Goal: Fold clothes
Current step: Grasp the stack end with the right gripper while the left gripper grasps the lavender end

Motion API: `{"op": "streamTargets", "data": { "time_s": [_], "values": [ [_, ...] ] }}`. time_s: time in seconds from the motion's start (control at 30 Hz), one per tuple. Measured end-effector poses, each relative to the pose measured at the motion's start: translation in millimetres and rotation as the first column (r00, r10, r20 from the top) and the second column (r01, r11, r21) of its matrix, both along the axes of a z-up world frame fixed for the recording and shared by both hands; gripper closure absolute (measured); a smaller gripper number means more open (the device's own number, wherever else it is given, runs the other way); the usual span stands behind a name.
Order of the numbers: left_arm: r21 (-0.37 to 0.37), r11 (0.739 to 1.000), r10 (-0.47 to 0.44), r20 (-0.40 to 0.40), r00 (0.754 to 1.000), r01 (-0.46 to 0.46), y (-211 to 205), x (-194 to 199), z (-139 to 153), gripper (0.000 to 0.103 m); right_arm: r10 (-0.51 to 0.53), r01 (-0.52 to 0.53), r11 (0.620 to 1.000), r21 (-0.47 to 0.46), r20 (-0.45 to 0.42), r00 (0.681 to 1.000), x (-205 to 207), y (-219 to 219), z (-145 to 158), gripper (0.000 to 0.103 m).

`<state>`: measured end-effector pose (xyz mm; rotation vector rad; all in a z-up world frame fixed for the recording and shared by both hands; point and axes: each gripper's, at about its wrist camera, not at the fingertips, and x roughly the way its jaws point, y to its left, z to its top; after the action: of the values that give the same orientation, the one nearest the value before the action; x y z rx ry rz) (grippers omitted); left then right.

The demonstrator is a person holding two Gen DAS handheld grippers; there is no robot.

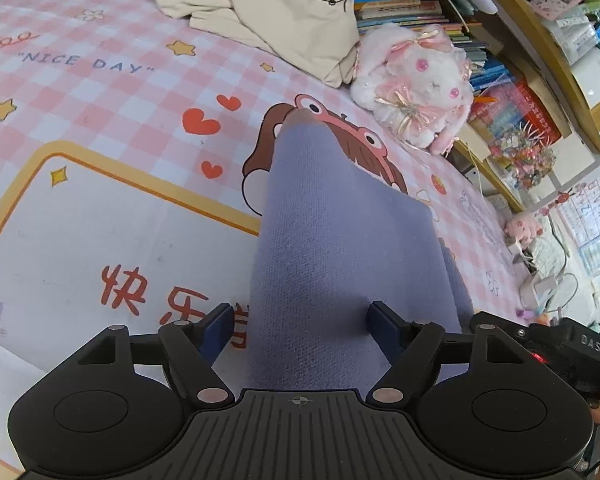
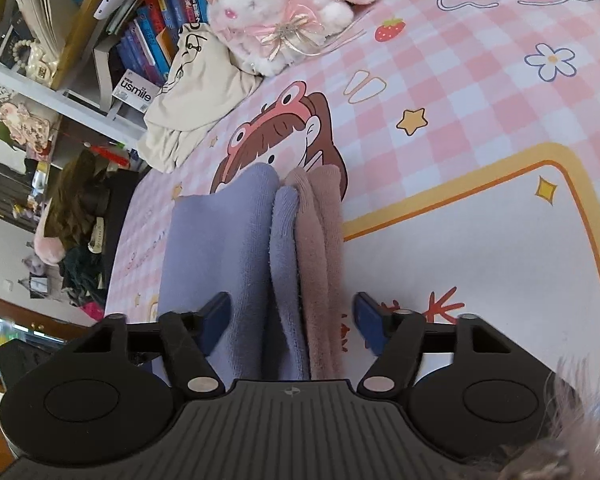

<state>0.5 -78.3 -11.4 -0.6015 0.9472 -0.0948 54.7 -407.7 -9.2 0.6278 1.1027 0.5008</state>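
Pink checked bedsheet (image 1: 100, 92): lilac-and-mauve knit garment (image 2: 260, 248) runs near-to-far between both your grippers, left gripper (image 1: 300, 328), right gripper (image 2: 290, 320); jaws apart, unclamped.

A child's bedroom at home: a pink checked cartoon bedsheet (image 1: 112, 92), a plush bunny (image 1: 416, 84) at its edge, crowded bookshelves (image 1: 512, 92) alongside.

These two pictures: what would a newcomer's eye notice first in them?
First, the purple cloth running up the middle between the fingers of the open left claw, with a mauve layer beside it in the right wrist view. Next, the white and pink plush rabbit at the far edge of the pink checked sheet, beside a crumpled cream garment.
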Motion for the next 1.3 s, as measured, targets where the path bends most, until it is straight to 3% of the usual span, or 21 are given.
{"op": "streamTargets", "data": {
  "time_s": [0.03, 0.33, 0.43, 0.47, 0.53, 0.67, 0.73, 0.8, 0.9, 1.03, 1.13, 1.27, 1.3],
  "values": [
    [-0.009, 1.0, 0.004, -0.001, 1.0, -0.004, 2, 0, -1, 0.026, 0.006, -0.006, 1.0, 0.005, -0.009, 1.0, -1, 1, 0, 0.02],
    [-0.01, 1.0, 0.018, 0.006, 1.0, -0.018, 1, -2, -3, 0.024, 0.095, -0.096, 0.993, -0.065, -0.019, 0.995, 1, 25, -8, 0.021],
    [-0.007, 1.0, 0.022, 0.01, 1.0, -0.022, -1, -2, -3, 0.027, 0.141, -0.139, 0.986, -0.092, 0.017, 0.99, 1, 38, -9, 0.04],
    [-0.013, 1.0, 0.018, 0.012, 1.0, -0.018, -2, -2, -4, 0.032, 0.16, -0.155, 0.98, -0.123, 0.032, 0.987, 0, 43, -8, 0.053],
    [-0.009, 1.0, 0.004, 0.027, 1.0, -0.004, -8, -3, -2, 0.04, 0.194, -0.181, 0.971, -0.158, 0.074, 0.978, -5, 49, -5, 0.062],
    [0.126, 0.991, -0.061, 0.074, 0.995, 0.052, -30, -9, 13, 0.049, 0.242, -0.202, 0.955, -0.217, 0.178, 0.954, -16, 51, 7, 0.075],
    [0.171, 0.982, -0.098, 0.092, 0.991, 0.081, -40, -12, 21, 0.05, 0.265, -0.204, 0.944, -0.26, 0.225, 0.938, -24, 51, 14, 0.075],
    [0.166, 0.981, -0.117, 0.101, 0.988, 0.099, -43, -15, 22, 0.05, 0.273, -0.198, 0.937, -0.287, 0.251, 0.929, -31, 48, 19, 0.075],
    [0.119, 0.987, -0.119, 0.061, 0.991, 0.111, -42, -12, 15, 0.047, 0.231, -0.184, 0.953, -0.24, 0.184, 0.956, -26, 39, 10, 0.073],
    [0.06, 0.993, -0.103, 0.02, 0.994, 0.102, -33, -9, 7, 0.039, 0.176, -0.159, 0.971, -0.178, 0.089, 0.98, -20, 27, -2, 0.056],
    [-0.003, 0.996, -0.084, -0.001, 0.996, 0.084, -25, -6, -1, 0.033, 0.138, -0.134, 0.982, -0.132, 0.016, 0.99, -16, 18, -10, 0.051],
    [-0.027, 0.997, -0.067, 0.01, 0.998, 0.067, -25, -8, -4, 0.036, 0.117, -0.116, 0.99, -0.079, 0.002, 0.993, -13, 14, -12, 0.052],
    [-0.022, 0.997, -0.073, 0.013, 0.997, 0.074, -28, -8, -4, 0.038, 0.121, -0.12, 0.989, -0.087, 0.004, 0.993, -13, 17, -12, 0.059]
  ]
}}
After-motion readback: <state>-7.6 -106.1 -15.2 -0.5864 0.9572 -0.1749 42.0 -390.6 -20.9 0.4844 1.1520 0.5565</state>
